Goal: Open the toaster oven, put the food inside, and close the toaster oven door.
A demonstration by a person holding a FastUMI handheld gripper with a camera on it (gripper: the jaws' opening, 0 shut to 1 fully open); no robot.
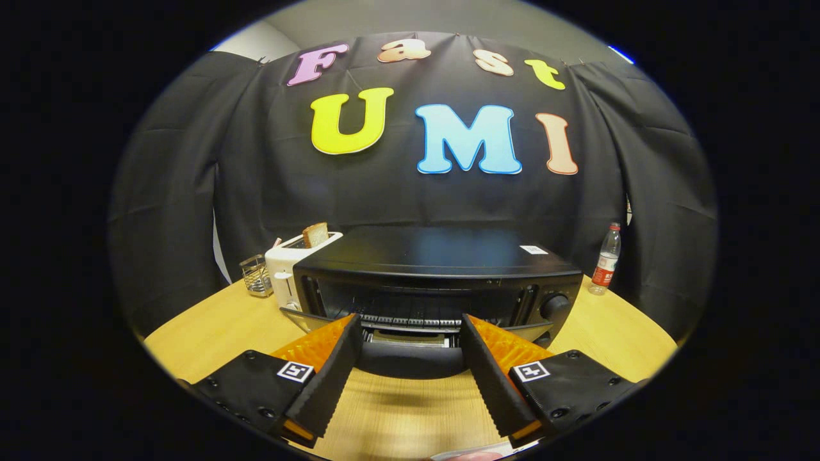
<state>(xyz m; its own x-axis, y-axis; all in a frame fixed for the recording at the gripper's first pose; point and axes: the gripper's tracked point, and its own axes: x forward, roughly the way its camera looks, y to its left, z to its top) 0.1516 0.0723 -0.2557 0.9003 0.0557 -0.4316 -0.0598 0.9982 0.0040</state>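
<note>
Gripper (410, 330) spread wide and empty just before the toaster oven (435, 282) on the table (211, 330), door (410, 355) already down between the fingers – opening looks done – next likely fetching the food, perhaps the bread (315, 234) in the toaster (288, 269)

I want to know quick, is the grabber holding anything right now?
Gripper: open, jaws spread wide and holding nothing, just in front of the toaster oven's open door.
</note>
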